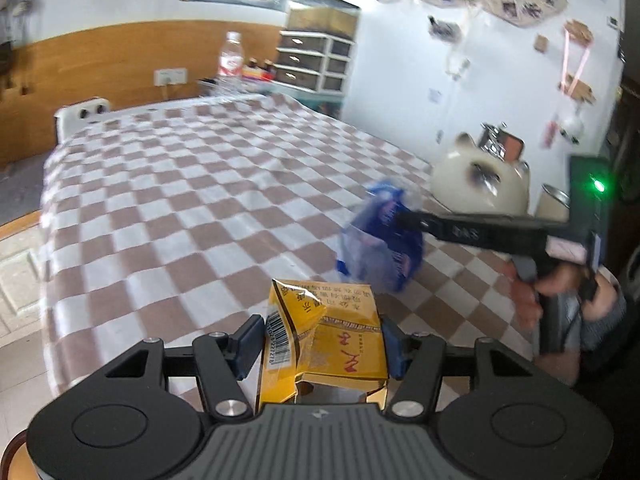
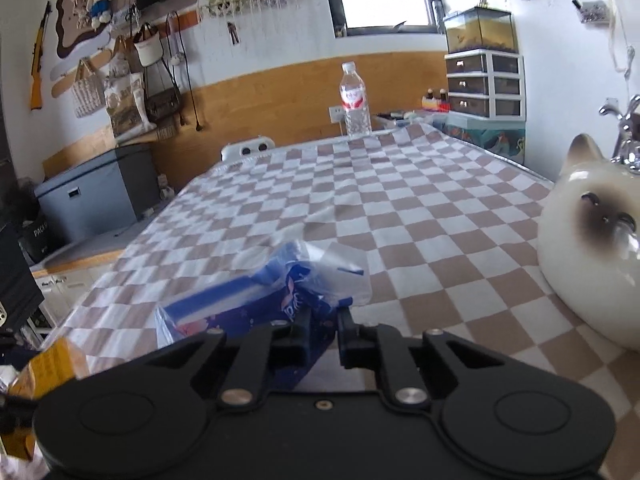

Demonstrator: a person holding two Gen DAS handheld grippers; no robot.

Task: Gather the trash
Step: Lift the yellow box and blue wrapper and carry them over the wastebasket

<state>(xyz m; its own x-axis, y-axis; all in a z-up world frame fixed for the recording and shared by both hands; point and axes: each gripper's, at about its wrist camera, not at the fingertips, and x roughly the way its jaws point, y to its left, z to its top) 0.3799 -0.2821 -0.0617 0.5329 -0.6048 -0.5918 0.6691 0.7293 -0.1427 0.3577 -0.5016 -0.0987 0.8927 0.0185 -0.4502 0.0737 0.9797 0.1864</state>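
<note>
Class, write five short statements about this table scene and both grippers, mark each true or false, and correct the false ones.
1. The left gripper holds a yellow packet. True.
2. The right gripper is open and empty. False: it is shut on a blue wrapper.
3. A water bottle stands upright at the far end of the checked cloth. True.
4. The bottle lies beside the cat figure. False: the cat sits at the near right, far from it.
5. The cloth is plain white. False: it is brown and white checks.
</note>
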